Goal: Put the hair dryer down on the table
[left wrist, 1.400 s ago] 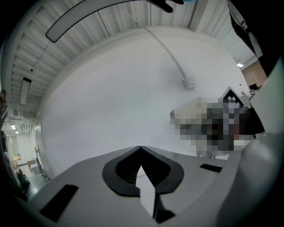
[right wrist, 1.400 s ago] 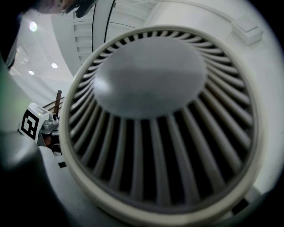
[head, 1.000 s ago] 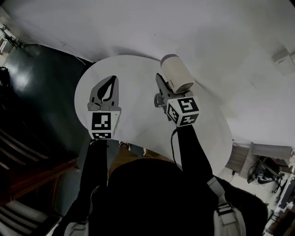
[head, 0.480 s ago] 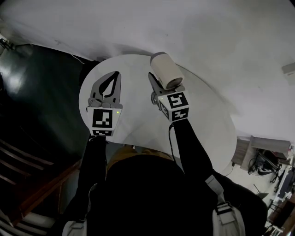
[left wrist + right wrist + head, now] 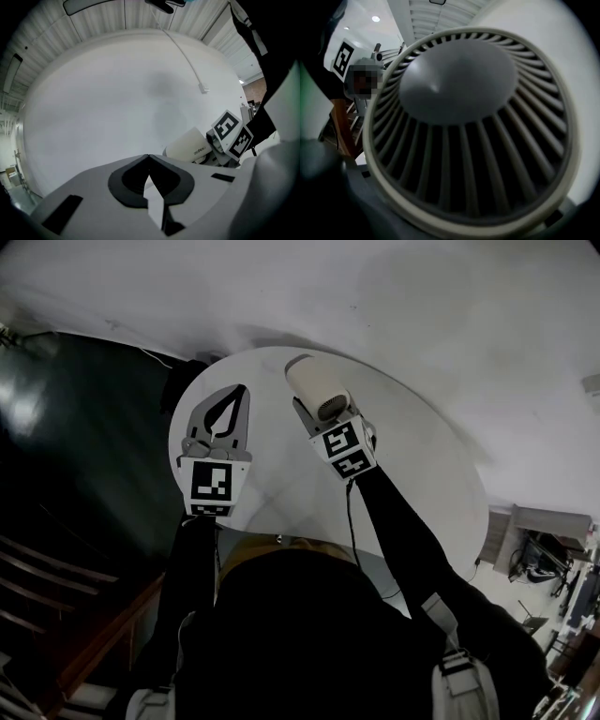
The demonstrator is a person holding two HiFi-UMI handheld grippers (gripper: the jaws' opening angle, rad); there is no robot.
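While our left gripper [image 5: 234,395] hovers over the round white worktop [image 5: 412,465] with jaws pressed together and empty, our right gripper [image 5: 309,420] clamps the cream hair dryer [image 5: 312,385] over the worktop's far side. Its barrel points away from us, and the right arm reaches forward, angled down.

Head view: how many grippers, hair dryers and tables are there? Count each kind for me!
2 grippers: left gripper, right gripper
1 hair dryer
1 table
Total: 4 things
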